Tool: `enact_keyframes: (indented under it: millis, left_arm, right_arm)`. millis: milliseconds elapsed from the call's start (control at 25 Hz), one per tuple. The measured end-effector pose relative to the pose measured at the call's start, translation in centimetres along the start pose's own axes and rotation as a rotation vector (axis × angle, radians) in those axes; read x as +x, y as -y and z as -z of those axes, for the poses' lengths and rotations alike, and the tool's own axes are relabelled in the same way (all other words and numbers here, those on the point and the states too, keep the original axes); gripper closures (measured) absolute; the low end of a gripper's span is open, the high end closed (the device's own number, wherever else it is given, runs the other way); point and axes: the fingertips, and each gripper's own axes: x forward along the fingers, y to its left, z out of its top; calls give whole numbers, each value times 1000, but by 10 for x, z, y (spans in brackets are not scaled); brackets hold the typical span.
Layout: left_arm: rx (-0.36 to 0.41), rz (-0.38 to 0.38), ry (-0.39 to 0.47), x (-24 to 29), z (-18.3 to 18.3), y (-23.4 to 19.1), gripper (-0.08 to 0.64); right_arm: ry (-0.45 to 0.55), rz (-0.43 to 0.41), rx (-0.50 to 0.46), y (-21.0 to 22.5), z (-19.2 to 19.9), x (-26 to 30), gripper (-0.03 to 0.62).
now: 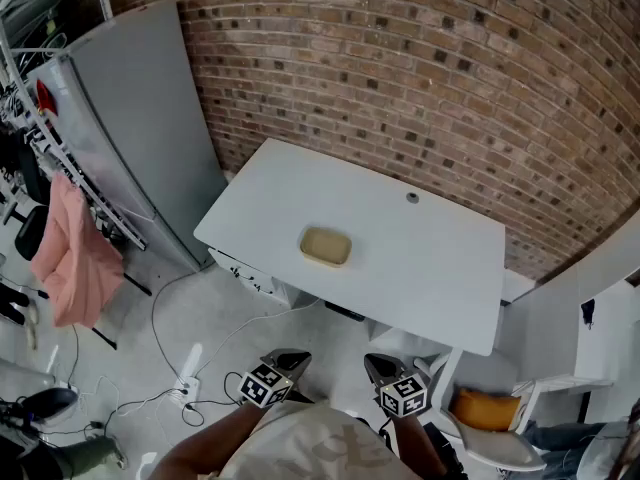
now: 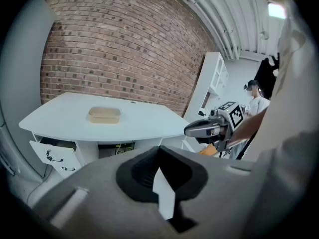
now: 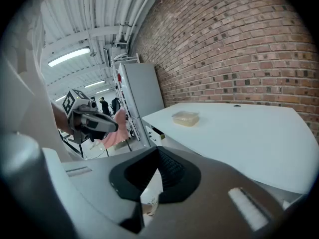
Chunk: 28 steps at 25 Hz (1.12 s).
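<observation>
Left gripper (image 1: 291,357), right gripper (image 1: 376,362) abreast (closed)

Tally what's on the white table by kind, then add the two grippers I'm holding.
Tan container: 1
Small round grey fitting: 1
Grippers, the left gripper and the right gripper, both shut and empty: 2
Total: 4

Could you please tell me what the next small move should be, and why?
Probably bring the right gripper forward over the white table toward the tan container: it and the left gripper hang shut and empty, short of the table's near edge.
</observation>
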Motion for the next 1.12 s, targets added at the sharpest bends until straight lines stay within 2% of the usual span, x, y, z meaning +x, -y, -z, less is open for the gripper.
enact_keyframes:
  millis: [240, 520, 800, 1120]
  left_arm:
    - [21, -2, -1, 2, 1, 18, 557]
    - [81, 26, 7, 14, -17, 36, 557]
    - [89, 26, 7, 19, -19, 36, 557]
    - [93, 26, -33, 25, -12, 20, 557]
  right_arm:
    - [7, -22, -31, -4, 0, -15, 584]
    - [54, 21, -16, 13, -7, -36, 584]
    - [56, 59, 3, 25, -3, -46, 584]
    - [56, 78, 30, 38, -7, -36, 584]
